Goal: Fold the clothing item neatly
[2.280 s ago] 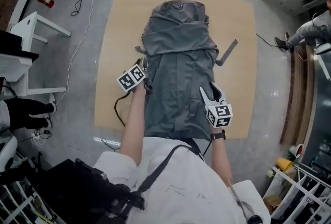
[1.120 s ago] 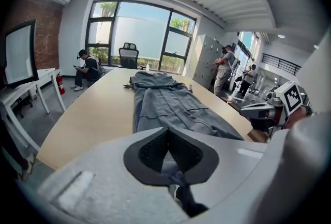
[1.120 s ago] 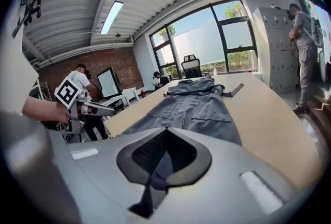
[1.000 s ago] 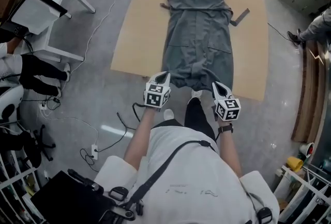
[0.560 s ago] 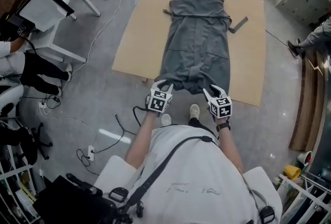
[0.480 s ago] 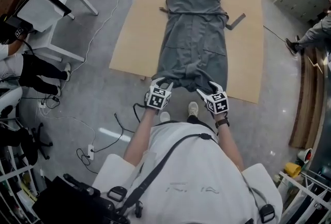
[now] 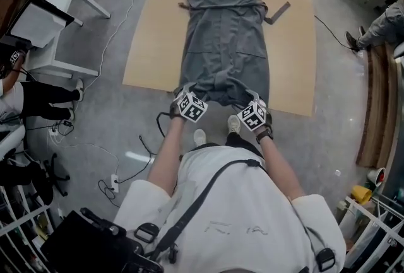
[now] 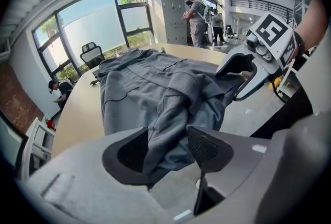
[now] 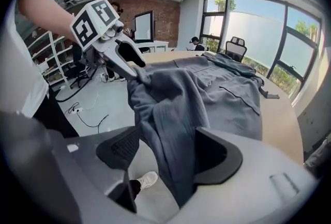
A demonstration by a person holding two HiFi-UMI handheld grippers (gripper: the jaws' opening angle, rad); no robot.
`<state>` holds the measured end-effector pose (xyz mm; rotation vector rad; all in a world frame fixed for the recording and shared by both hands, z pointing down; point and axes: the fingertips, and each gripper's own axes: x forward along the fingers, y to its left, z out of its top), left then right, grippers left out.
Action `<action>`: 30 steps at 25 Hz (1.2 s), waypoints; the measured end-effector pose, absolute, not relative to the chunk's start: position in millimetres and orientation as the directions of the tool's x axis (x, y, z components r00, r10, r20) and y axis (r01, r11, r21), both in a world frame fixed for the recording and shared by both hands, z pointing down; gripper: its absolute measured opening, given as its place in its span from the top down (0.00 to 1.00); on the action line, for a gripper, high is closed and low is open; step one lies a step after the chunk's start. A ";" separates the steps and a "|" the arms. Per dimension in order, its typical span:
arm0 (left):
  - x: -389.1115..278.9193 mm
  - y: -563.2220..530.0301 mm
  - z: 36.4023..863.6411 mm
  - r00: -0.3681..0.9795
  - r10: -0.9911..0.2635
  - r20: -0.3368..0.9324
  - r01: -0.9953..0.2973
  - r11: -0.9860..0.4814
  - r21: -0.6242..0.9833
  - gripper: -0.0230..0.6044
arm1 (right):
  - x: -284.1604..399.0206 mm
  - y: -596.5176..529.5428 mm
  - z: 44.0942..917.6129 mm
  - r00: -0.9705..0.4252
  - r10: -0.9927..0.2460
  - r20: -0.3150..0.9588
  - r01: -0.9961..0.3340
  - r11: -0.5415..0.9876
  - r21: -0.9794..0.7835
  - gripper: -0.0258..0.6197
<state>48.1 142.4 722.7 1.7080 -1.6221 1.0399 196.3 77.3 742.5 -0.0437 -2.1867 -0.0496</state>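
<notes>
Head view: a long grey garment (image 7: 224, 32) lies flat, lengthwise on the pale wooden worktop (image 7: 154, 26). Its hem is bunched at the near edge between the left gripper (image 7: 186, 94) and right gripper (image 7: 250, 100).

Left gripper view: the jaws are opening, with soft matte woven cloth draped loosely between ribbed black pads.

Right gripper view: the jaws are opening too, and a creased fold hangs between them.

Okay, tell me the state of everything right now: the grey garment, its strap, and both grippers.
Garment: spread lengthwise on the table, near hem bunched and lifted.
Strap: lying flat, sticking out on the right.
Left gripper: jaws opening, hem between them.
Right gripper: jaws opening, hem between them.
</notes>
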 end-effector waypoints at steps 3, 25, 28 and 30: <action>58.7 146.3 739.1 0.024 -0.522 0.853 -0.976 -0.196 -0.093 0.56 | 200.6 76.4 762.5 -0.524 0.008 0.852 0.082 0.996 0.042 0.47; 73.0 170.3 738.3 -0.047 -0.558 0.828 -0.999 0.006 -0.052 0.94 | 214.1 94.1 744.0 -0.526 0.006 0.851 -0.067 0.997 -0.048 0.92; 78.3 180.2 724.4 -0.026 -0.581 0.813 -0.999 -0.004 -0.035 0.94 | 218.6 103.0 732.2 -0.545 0.032 0.838 -0.064 0.995 -0.079 0.91; 77.5 187.0 713.5 -0.023 -0.586 0.810 -0.999 -0.014 -0.039 0.94 | 220.2 107.1 719.6 -0.565 0.044 0.824 -0.064 0.993 -0.097 0.91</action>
